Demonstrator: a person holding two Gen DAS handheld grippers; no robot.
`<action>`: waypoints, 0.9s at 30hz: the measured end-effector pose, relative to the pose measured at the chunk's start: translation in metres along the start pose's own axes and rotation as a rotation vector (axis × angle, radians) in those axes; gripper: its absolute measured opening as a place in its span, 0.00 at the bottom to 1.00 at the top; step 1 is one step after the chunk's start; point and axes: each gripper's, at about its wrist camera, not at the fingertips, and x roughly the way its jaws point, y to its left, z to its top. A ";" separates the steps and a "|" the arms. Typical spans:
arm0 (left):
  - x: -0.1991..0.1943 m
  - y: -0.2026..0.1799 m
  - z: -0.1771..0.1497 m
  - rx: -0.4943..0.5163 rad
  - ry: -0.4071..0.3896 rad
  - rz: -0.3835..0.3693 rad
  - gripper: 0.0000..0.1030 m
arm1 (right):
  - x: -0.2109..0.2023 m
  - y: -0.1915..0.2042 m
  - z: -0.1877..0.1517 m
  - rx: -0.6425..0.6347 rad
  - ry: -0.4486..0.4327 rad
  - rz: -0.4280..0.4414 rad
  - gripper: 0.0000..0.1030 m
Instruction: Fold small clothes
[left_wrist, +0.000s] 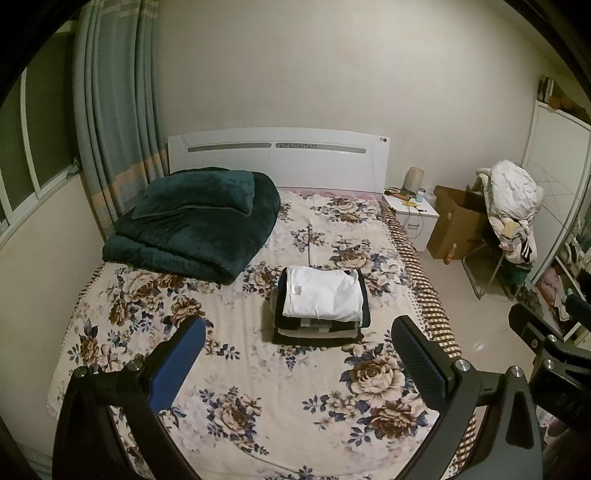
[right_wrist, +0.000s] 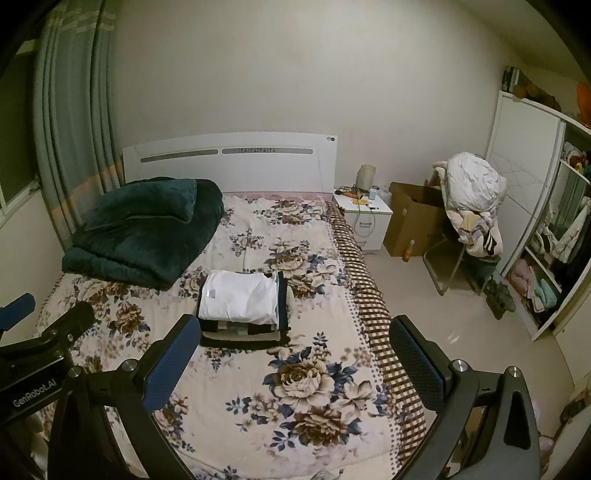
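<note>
A stack of folded clothes with a white shirt (left_wrist: 325, 295) on top lies in the middle of the floral bed (left_wrist: 236, 369); it also shows in the right wrist view (right_wrist: 240, 299). My left gripper (left_wrist: 299, 354) is open and empty, held above the bed in front of the stack. My right gripper (right_wrist: 295, 350) is open and empty, to the right of the left one, also short of the stack. The right gripper shows at the right edge of the left wrist view (left_wrist: 546, 332), and the left gripper shows at the left edge of the right wrist view (right_wrist: 44, 332).
A folded dark green blanket (left_wrist: 192, 221) lies at the bed's head on the left. A white nightstand (left_wrist: 410, 214), a cardboard box (left_wrist: 458, 225) and a chair piled with clothes (left_wrist: 513, 221) stand right of the bed. An open wardrobe (right_wrist: 554, 240) is at far right.
</note>
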 end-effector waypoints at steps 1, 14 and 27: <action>-0.001 -0.001 0.000 0.001 -0.001 0.001 1.00 | 0.000 0.000 0.000 0.001 -0.002 -0.001 1.00; -0.005 -0.002 0.000 -0.001 -0.003 0.003 1.00 | -0.003 0.000 0.001 -0.001 -0.004 0.002 1.00; -0.019 -0.003 0.000 -0.011 -0.016 0.025 1.00 | -0.017 0.001 -0.001 0.003 -0.011 0.008 1.00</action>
